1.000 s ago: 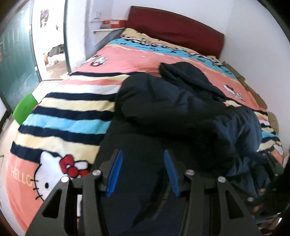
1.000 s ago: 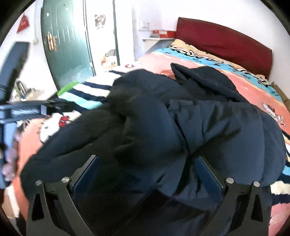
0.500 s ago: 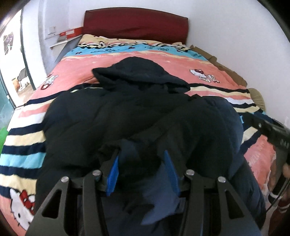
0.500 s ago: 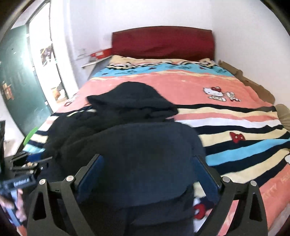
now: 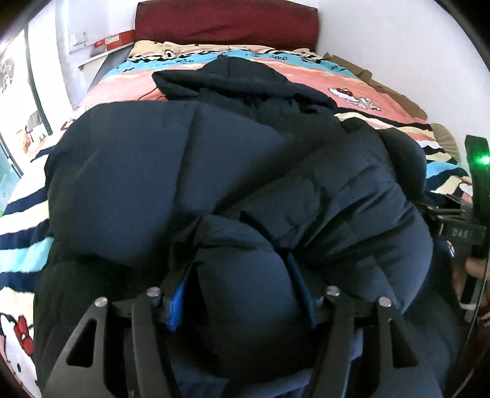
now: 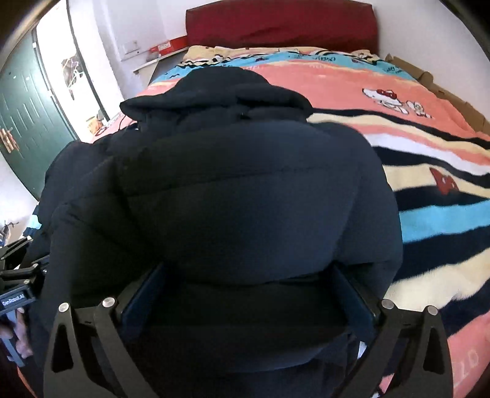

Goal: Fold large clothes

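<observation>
A dark navy puffer jacket with a hood lies bunched on the striped bed. In the left wrist view my left gripper has its blue-padded fingers around a thick roll of the jacket's near edge. In the right wrist view the jacket fills the middle, hood toward the headboard. My right gripper stands wide, its jaws on either side of a big fold of the jacket's hem. The fingertips of both are partly buried in fabric.
The bed has a pink, blue, cream and navy striped blanket and a dark red headboard. A wall runs along the right side. A green door and a doorway are on the left. The other gripper shows at each view's edge.
Both views have swung to face the headboard. Jacket fabric has been drawn over onto the body, and now bulges between both grippers' fingers; the left gripper held none a second ago.
</observation>
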The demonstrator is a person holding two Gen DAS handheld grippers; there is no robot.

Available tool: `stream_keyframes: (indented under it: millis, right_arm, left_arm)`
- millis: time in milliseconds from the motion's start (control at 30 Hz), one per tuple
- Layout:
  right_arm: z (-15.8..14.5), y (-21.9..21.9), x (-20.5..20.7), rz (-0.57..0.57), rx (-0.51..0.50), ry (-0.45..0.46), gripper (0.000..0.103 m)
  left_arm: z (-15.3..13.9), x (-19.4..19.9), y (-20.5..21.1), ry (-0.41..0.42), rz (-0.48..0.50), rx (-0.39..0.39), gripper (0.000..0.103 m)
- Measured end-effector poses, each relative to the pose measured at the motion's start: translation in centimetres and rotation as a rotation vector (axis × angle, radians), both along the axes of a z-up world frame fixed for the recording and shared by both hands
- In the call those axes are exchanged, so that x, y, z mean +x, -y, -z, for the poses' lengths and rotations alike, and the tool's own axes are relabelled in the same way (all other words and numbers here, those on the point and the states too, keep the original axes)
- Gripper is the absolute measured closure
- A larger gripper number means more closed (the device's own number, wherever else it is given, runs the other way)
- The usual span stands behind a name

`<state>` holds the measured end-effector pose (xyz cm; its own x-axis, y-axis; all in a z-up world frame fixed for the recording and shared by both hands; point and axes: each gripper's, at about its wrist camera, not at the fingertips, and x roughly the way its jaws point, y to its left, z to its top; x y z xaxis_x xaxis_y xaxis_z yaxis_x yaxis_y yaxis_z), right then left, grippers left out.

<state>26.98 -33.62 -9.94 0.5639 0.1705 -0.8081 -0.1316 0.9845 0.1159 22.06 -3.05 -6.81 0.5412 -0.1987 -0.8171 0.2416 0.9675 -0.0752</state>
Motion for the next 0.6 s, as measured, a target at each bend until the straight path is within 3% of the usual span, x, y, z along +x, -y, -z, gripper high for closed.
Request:
stream_keyframes:
  millis: [167,267,400,533,600]
  right_arm:
    - [-1.2,-0.4,-1.1,-0.008,-0.065,-0.006,0.002]
    - [-3.4,-0.4,-2.0,-0.015,-0.096,0.039,0.002]
    - [-7.2,-0.8,-1.9,-0.02,-0.073,0.12,0.002]
    - [-8.0,-2.3,-0.8,-0.038,-0.075,0.138,0.002]
    - [-7.2,-2.9,-0.3,-0.042,-0.09,0.127,0.002]
  left_arm:
    - [-2.4,-1.9,-1.0,0.008,-0.012,-0.01,0.046]
    - [-5.5,-3.1,-1.6,0.08,-0.016,-0.022,0.046]
    - [-8.1,-1.8,-1.0,0.128,-0.014,-0.055,0.046]
    - [-6.9,0.8,0.5,0.102,-0.013,-0.076,0.046]
    - [-5.0,1.6,1.0,0.076,-0.009,-0.047,0.046]
